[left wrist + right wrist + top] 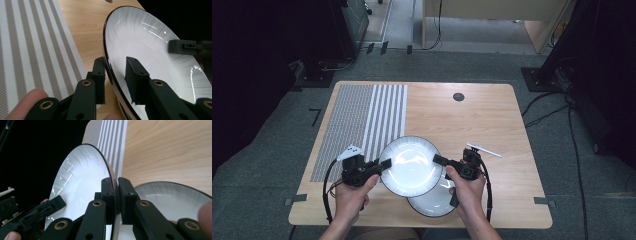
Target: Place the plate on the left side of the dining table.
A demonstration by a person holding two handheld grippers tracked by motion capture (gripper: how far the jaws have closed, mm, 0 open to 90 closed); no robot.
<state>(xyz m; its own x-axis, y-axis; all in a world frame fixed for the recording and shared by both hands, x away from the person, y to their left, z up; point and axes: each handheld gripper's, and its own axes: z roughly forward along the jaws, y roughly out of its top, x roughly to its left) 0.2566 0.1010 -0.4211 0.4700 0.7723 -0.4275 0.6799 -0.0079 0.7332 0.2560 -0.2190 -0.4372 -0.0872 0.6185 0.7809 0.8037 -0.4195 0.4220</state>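
Note:
A white plate with a dark rim (pixel 409 165) hangs above the wooden table (pixel 482 115), tilted and held from both sides. My left gripper (pixel 386 163) grips its left rim; in the left gripper view the jaws (pixel 115 61) straddle the rim, one pad outside and one on the plate's (pixel 150 50) inner face. My right gripper (pixel 438 160) is shut on the opposite rim, and the right gripper view shows its pads (pixel 116 181) pinching the plate's (pixel 82 175) edge tightly. A second white plate (pixel 437 202) lies on the table below it, partly covered, and shows as the lower plate (pixel 170 200) in the right gripper view.
A grey-and-white striped placemat (pixel 362 125) covers the table's left part. A thin white bar (pixel 484 149) shows just beyond the right gripper. A small dark round cap (pixel 458 97) sits near the far edge. Bare wood spans the far right half.

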